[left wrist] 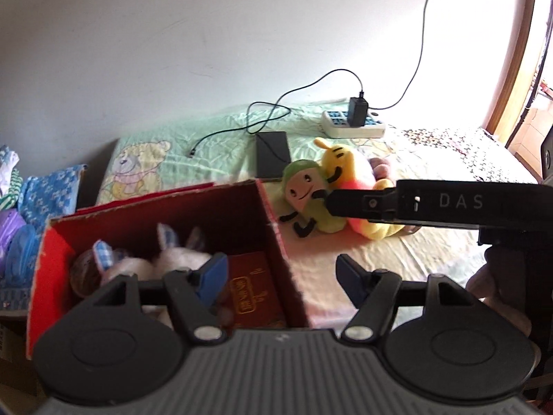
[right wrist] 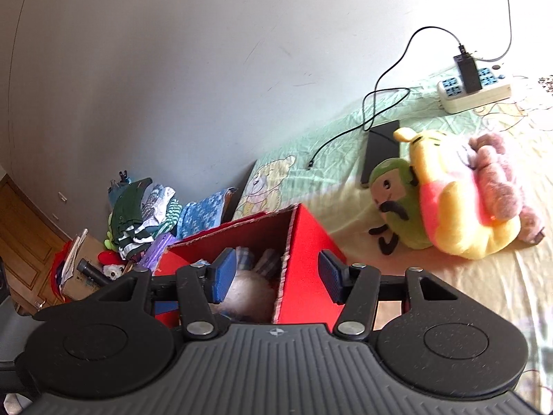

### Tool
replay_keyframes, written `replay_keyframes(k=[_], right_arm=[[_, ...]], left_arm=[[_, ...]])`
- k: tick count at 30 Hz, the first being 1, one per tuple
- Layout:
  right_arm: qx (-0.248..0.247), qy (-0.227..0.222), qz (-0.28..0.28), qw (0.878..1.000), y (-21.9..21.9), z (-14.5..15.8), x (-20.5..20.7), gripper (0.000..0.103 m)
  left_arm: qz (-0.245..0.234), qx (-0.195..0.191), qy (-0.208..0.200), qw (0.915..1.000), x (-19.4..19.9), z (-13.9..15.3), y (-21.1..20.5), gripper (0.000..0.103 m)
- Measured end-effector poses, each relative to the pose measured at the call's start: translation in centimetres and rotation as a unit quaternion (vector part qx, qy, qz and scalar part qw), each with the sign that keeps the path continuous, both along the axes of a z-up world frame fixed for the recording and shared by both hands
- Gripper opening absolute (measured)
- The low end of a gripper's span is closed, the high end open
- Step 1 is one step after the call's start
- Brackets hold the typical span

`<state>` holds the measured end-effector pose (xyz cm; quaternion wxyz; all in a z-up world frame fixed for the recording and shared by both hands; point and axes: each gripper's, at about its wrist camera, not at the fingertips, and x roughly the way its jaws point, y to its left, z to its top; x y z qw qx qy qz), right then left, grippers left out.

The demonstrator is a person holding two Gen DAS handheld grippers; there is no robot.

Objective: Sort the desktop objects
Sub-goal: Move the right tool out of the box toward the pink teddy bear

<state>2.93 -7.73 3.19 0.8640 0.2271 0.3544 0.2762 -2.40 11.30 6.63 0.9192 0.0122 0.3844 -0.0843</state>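
Observation:
A red cardboard box stands open on the bed. Inside it lie a white plush bunny with blue checked ears and a red booklet. My left gripper is open and straddles the box's right wall, holding nothing. My right gripper is also open and empty, hovering over the same box and the bunny. To the right of the box, a green plush, a yellow plush and a pink plush lie in a heap on the sheet. The left wrist view shows the green plush and the yellow plush too.
A black bar marked DAS crosses the right side, with a hand below it. At the back lie a white power strip with a black charger, a looping cable and a flat black device. Folded clothes are piled left of the bed.

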Motion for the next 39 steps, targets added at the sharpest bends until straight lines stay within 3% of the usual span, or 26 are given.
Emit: replay_keyframes(k=[5, 12, 21, 26, 39], right_arm=[[-0.003, 0.018, -0.049, 0.999, -6.4, -1.2, 1.1, 0.057], [-0.009, 0.057, -0.103, 0.993, -14.4, -4.2, 2.7, 0.056], [0.007, 0.117, -0.121, 0.986, -20.5, -8.1, 5.9, 0.056], [0.044, 0.153, -0.124, 0.979, -22.9, -9.9, 7.2, 0.056], [0.084, 0.212, -0.079, 0.970, -22.0, -13.5, 11.6, 0.056]], left_arm=[[-0.042, -0.010, 0.009, 0.9990, 2.1, -1.2, -5.8, 0.064], [-0.086, -0.016, 0.023, 0.9959, 5.6, -3.4, -13.6, 0.062], [-0.096, 0.006, 0.021, 0.9952, 10.2, -6.0, -20.8, 0.059], [-0.069, 0.025, 0.031, 0.9968, 12.9, -7.7, -22.2, 0.058], [-0.037, -0.005, 0.072, 0.9967, 16.6, -9.9, -20.8, 0.046]])
